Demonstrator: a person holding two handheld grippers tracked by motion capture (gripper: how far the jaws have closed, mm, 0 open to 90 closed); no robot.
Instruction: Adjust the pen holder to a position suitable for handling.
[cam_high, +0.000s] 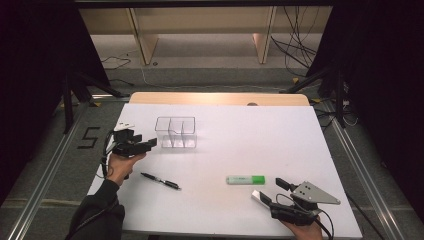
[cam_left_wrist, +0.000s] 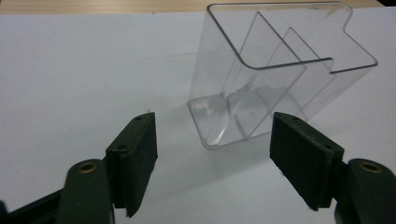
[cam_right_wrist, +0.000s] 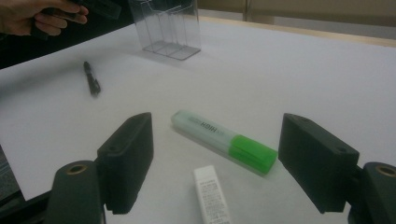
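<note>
White paper covers the worktop (cam_high: 280, 135), and everything on it can be placed from the clear organiser (cam_high: 175, 132), which stands upright toward the far left.

Nearest the person, the right gripper (cam_high: 270, 191) hovers low with its fingers (cam_right_wrist: 128, 161) wide apart and nothing between them. A small white eraser (cam_right_wrist: 211, 196) lies just ahead of them, and just past it lies the green highlighter (cam_right_wrist: 223, 140), well apart from the organiser on its near right. Judging by how the fingers frame it, the highlighter is the next pickup. It lies at a slant to the fingers, so the wrist should turn until they cross its barrel squarely, then come down over the pale body rather than the cap, staying clear of the eraser.

Between the highlighter and the organiser, to the organiser's near left, lies a black pen (cam_high: 160, 181).

Farthest off, the left gripper (cam_high: 151, 142) waits just beside the organiser's left wall, fingers (cam_left_wrist: 133, 161) also spread and empty. It looks ready to steady that light box; closing gently on one wall should do.
</note>
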